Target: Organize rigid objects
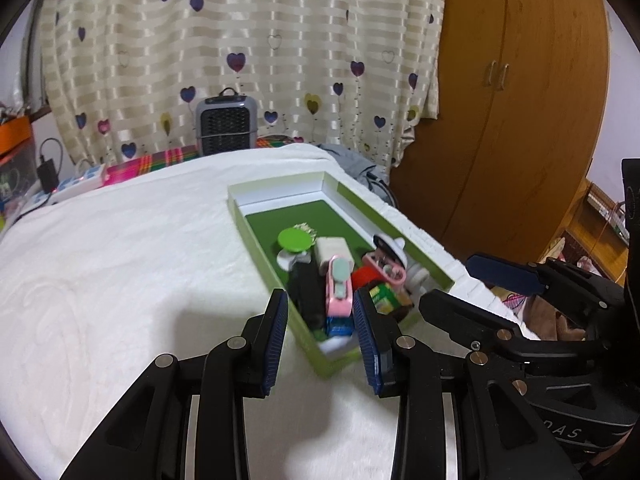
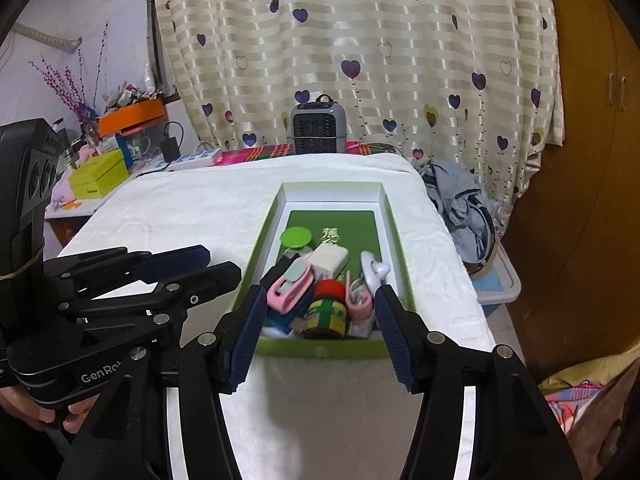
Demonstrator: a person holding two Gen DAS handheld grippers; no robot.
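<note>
A green box [image 1: 280, 190] [image 2: 320, 350] lies open on the white-covered table. It holds several small rigid items: a green round lid [image 1: 295, 239] [image 2: 296, 237], a white block [image 1: 334, 250] [image 2: 330, 258], a pink clip [image 1: 339, 286] [image 2: 288, 286], a red-capped bottle [image 2: 326, 312], a white hook [image 2: 374, 270]. My left gripper [image 1: 320, 330] is open and empty above the box's near corner. My right gripper [image 2: 320, 330] is open and empty above the box's near end. Each gripper shows in the other's view: the right one [image 1: 480, 288], the left one [image 2: 200, 268].
The white cloth [image 1: 120, 260] covers the table. A grey heater [image 1: 225, 124] [image 2: 318, 124] stands at the far edge before the heart curtain. A wooden wardrobe [image 1: 520, 100] is at right. Clutter and a yellow box [image 2: 98, 178] sit at far left; a bin with clothes [image 2: 464, 204] at right.
</note>
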